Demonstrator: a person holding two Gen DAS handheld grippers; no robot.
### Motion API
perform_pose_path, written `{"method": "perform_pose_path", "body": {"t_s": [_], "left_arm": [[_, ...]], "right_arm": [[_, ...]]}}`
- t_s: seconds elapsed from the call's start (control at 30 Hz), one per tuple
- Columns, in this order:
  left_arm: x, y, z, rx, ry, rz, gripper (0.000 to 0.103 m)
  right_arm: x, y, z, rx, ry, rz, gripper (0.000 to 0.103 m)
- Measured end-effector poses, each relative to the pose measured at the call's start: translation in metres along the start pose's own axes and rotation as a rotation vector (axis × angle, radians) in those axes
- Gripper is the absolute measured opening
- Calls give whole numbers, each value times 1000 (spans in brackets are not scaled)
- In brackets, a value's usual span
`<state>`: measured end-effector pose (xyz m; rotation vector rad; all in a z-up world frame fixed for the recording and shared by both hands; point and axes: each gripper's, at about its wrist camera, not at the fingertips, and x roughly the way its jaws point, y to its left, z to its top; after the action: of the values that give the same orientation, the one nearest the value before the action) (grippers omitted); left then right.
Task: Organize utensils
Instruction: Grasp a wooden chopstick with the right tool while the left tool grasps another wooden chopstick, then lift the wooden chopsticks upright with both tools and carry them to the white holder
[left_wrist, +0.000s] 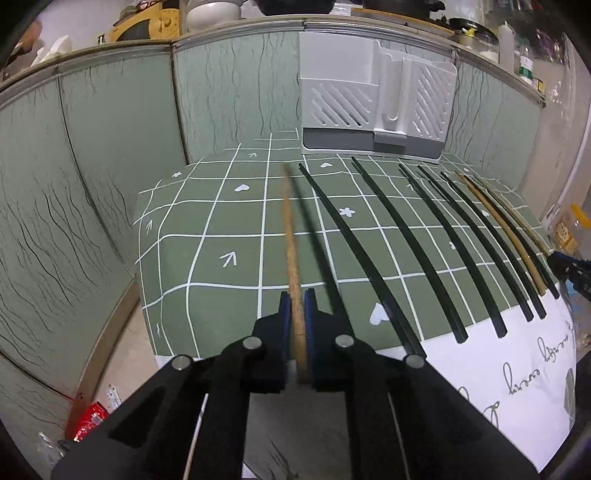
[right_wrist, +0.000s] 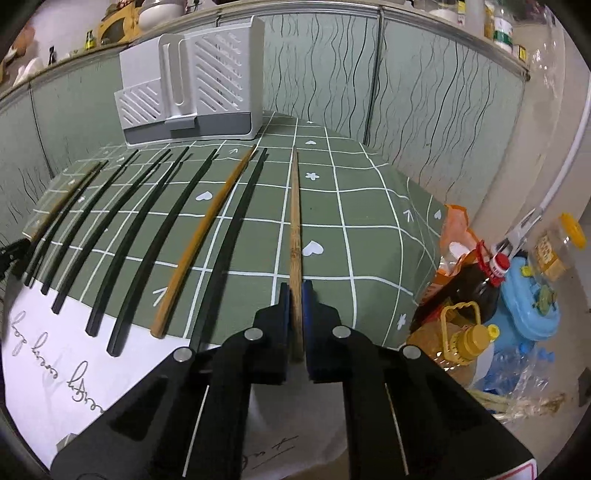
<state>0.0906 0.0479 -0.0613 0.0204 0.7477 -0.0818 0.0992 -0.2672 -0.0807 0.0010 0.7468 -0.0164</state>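
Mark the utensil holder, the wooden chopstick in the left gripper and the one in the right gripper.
Utensil holder (left_wrist: 340, 107), left wrist view, slatted front wall.
Left gripper's wooden chopstick (left_wrist: 291, 236), left wrist view, mid-shaft.
Right gripper's wooden chopstick (right_wrist: 294, 221), right wrist view, mid-shaft.

Illumination is even and moderately dim with a cool green-grey cast; shadows on the table (left_wrist: 207, 254) are soft, the clearest one lying just right of the wooden chopstick (left_wrist: 293, 258) in the left wrist view. That chopstick appears smeared toward its far tip. Both fisheye views bow straight lines strongly toward the edges, and the corners vignette to black.
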Motion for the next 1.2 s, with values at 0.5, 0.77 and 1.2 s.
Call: {"method": "perform_pose_path", "body": {"t_s": [0.5,0.77,1.2], "left_arm": [[-45,29,2,-87,-102,-3,7],[-71,48,6,-125,-103,-10,7],[-107,62,57,-124,-164,-6,7]], "right_arm": [[-35,3,3,30,-53,55,7],[-60,1,11,27,-30,92,7],[-105,-7,75,33,-150,117,7]]}}
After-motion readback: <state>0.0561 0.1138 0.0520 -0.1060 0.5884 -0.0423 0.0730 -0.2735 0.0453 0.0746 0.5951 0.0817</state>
